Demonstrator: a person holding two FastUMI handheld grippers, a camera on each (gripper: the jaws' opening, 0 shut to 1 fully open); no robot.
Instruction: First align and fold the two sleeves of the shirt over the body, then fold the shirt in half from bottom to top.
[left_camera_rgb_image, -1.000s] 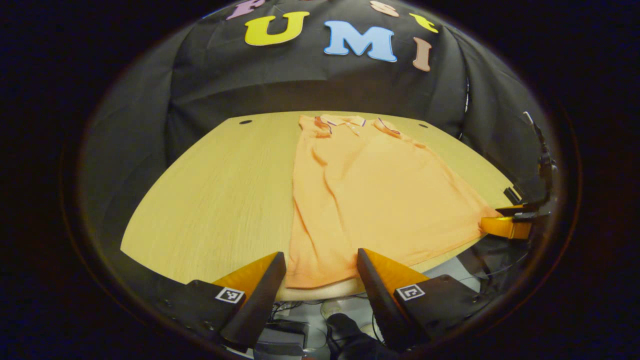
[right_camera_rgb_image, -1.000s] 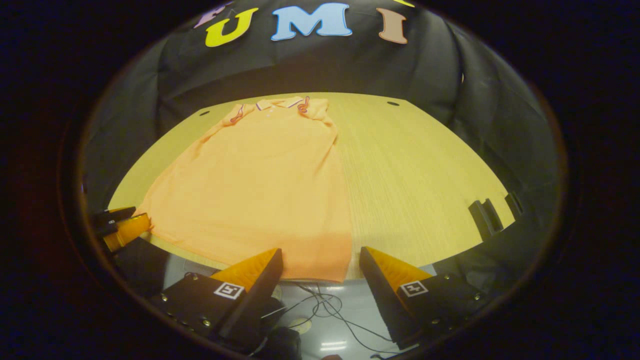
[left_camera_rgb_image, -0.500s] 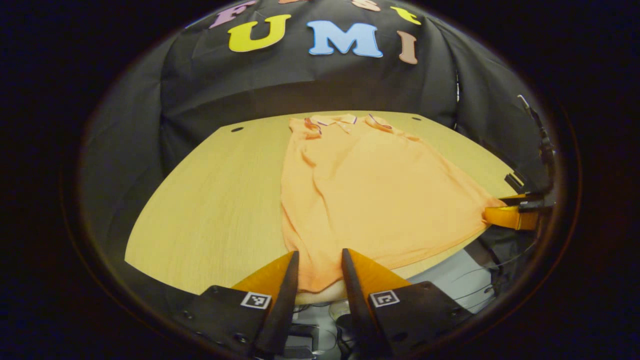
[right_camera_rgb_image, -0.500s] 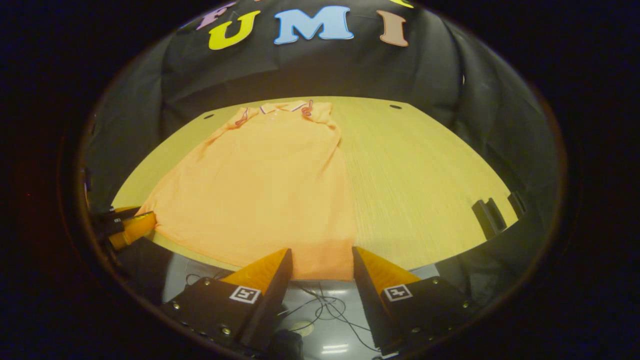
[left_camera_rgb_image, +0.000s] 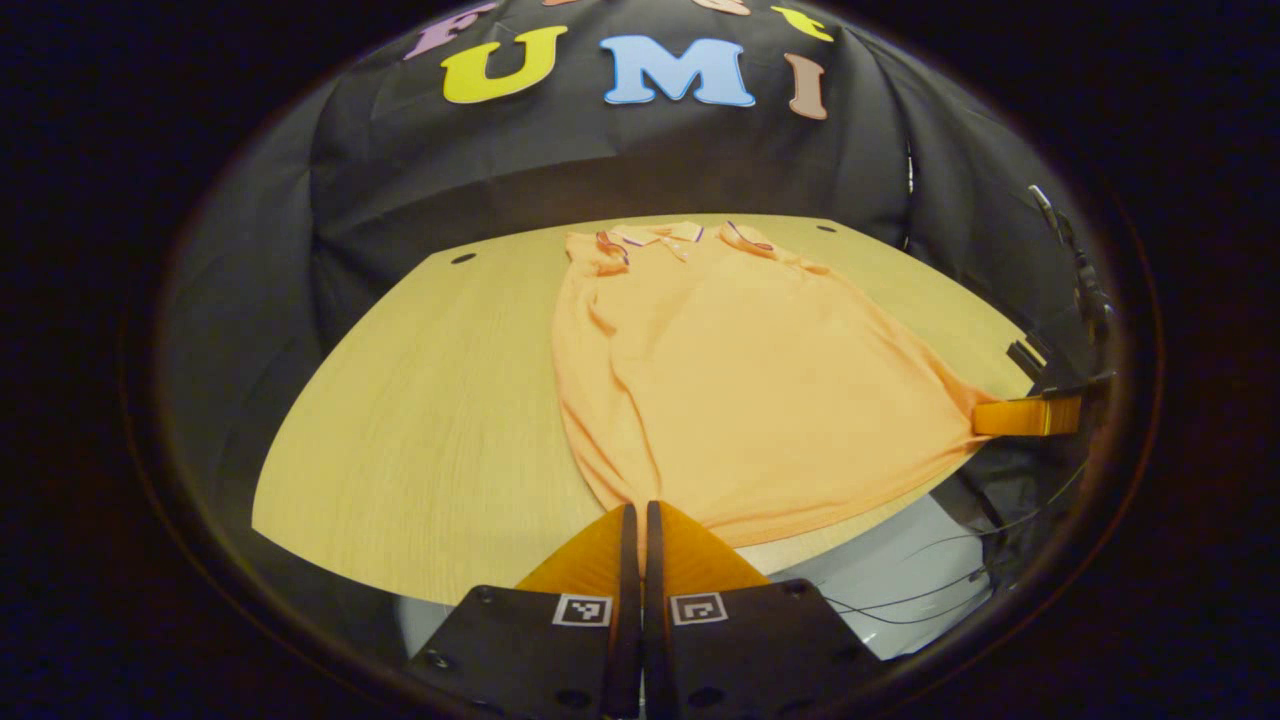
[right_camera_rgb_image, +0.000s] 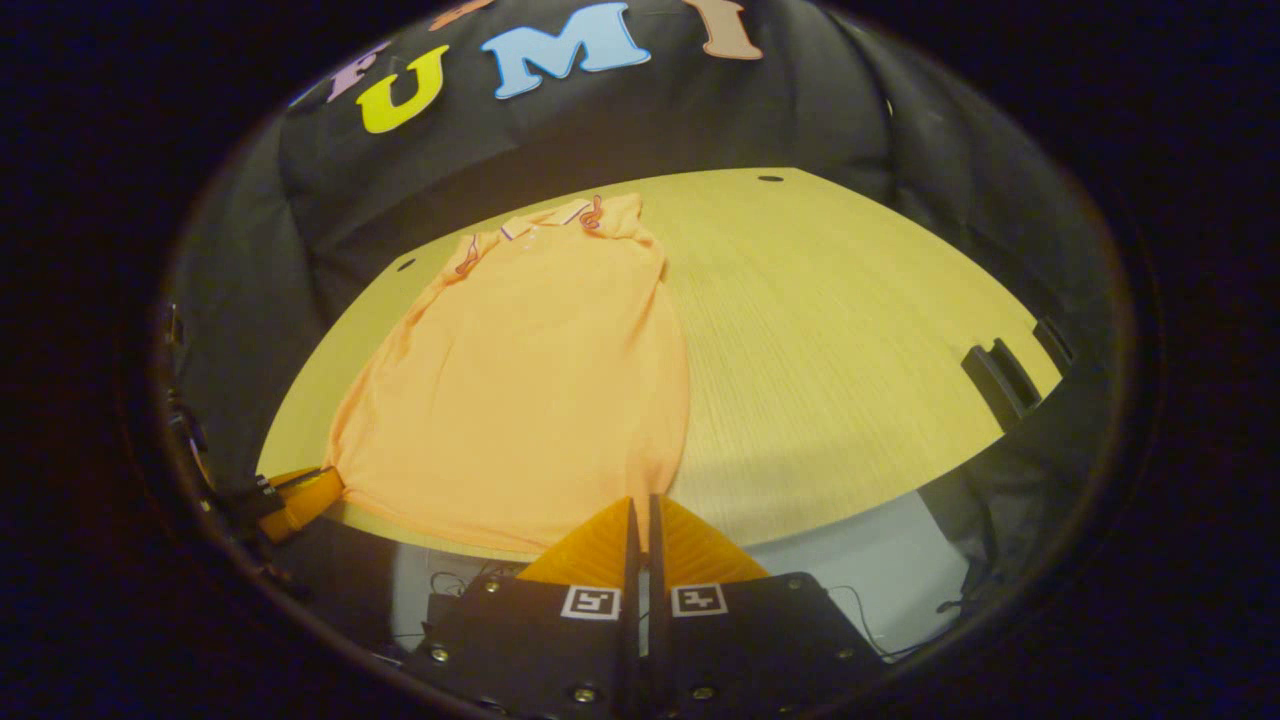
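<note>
An orange polo shirt (left_camera_rgb_image: 740, 370) lies flat on the wooden table (left_camera_rgb_image: 420, 400), collar at the far edge, both sleeves folded over the body. My left gripper (left_camera_rgb_image: 636, 508) is shut on the shirt's bottom left hem corner at the table's near edge. In the right gripper view the same shirt (right_camera_rgb_image: 530, 370) stretches away from me, and my right gripper (right_camera_rgb_image: 640, 500) is shut on its bottom right hem corner. The right gripper (left_camera_rgb_image: 1025, 415) also shows at the far right of the left gripper view, the left gripper (right_camera_rgb_image: 300, 490) at the lower left of the right gripper view.
The table (right_camera_rgb_image: 850, 330) has bare wood on both sides of the shirt. Dark brackets (right_camera_rgb_image: 1000, 375) stand at its right edge. Cables lie on the grey floor (left_camera_rgb_image: 880, 580) below the near edge. Black cloth walls the booth behind the table.
Both grippers went from open, straddling the hem corners, to shut on them. The hem has drawn in slightly toward each gripper.
</note>
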